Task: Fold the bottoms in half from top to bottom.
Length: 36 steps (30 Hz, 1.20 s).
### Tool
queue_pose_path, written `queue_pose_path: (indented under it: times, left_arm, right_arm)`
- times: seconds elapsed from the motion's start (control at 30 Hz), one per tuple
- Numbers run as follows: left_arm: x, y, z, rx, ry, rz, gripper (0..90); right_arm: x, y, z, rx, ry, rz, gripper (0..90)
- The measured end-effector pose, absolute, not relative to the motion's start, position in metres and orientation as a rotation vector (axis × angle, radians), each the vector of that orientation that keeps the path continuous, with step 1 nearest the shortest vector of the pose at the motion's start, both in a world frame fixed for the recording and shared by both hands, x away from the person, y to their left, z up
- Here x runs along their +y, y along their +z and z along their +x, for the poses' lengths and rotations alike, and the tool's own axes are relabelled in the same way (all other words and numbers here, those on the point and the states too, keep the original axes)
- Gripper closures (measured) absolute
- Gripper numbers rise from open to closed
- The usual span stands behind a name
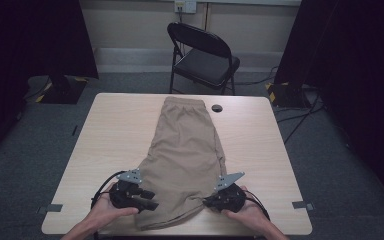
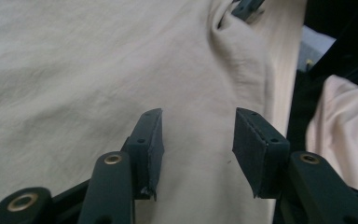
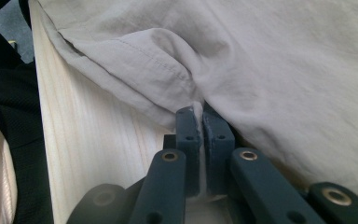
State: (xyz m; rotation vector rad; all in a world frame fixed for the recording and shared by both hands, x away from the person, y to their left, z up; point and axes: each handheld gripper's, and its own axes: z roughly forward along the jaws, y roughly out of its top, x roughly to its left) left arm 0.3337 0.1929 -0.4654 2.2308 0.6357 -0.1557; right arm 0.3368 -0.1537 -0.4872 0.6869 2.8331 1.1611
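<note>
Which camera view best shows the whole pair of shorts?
The high view: the shorts lie flat on the table, waistband far, hems near. The left gripper view shows plain cloth beyond open tongs; the right gripper view shows a hem pinched in the right tongs.

A pale wood-grain bench point(image 1: 110, 145) stands on grey carpet, and a pair of khaki shorts point(image 1: 185, 150) lies flat along its middle, waistband toward the far edge and leg hems at the near edge. Just right of the waistband sits a small round black cable port point(image 1: 216, 108) in the benchtop. On either side of the shorts the bare wood runs out to the bench's rounded corners.
</note>
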Motion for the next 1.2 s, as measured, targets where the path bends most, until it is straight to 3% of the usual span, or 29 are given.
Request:
queue_pose_path:
  times: [0.13, 0.27, 0.5, 0.87, 1.2]
  left_arm:
    - [0.192, -0.470, 0.339, 0.654, -0.134, 2.268, 54.8]
    - [0.193, -0.477, 0.351, 0.703, -0.099, 2.267, 62.5]
    - [0.193, -0.482, 0.355, 0.711, -0.091, 2.300, 63.0]
    - [0.195, -0.477, 0.352, 0.688, -0.161, 2.226, 57.5]
    - [0.165, -0.466, 0.338, 0.612, -0.211, 2.172, 42.5]
  right_arm:
    - [-0.152, -0.486, 0.335, 2.828, 1.148, 0.668, 86.8]
    - [-0.151, -0.479, 0.341, 2.800, 1.226, 0.661, 86.8]
    - [-0.142, -0.464, 0.358, 2.740, 1.322, 0.645, 86.8]
    - [-0.116, -0.480, 0.402, 2.762, 1.298, 0.769, 86.8]
    - [-0.105, -0.488, 0.413, 2.786, 1.230, 0.896, 86.8]
